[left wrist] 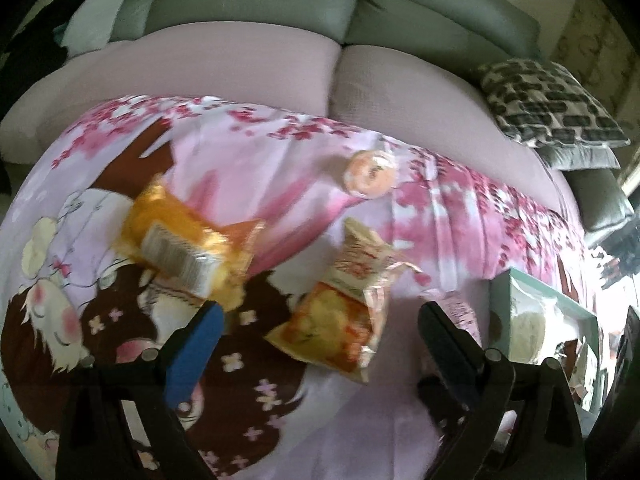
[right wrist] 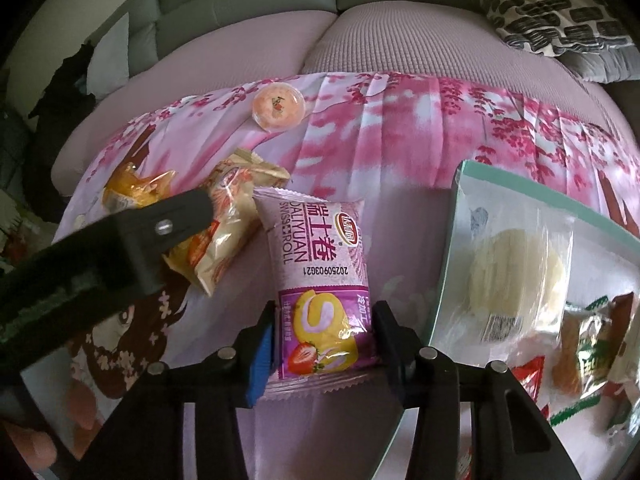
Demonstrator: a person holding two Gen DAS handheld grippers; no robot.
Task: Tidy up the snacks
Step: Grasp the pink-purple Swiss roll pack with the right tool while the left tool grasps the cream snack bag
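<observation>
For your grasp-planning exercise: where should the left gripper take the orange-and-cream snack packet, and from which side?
Grip the snack packet across its narrow width at the puffed middle, coming from above. It lies flat on the cloth, long axis running away from the left gripper, whose open fingers already straddle it; the crimped ends are thin and slippery.

Swiss roll packet (right wrist: 320, 280), lower centre, showing glossy crinkly plastic film. Printed cloth cover (right wrist: 400, 160) lying smooth, matt. Round jelly cup (right wrist: 278, 108), upper left, gleaming clear plastic. Sofa cushions (right wrist: 400, 40), top, looking matt, finely textured fabric.
</observation>
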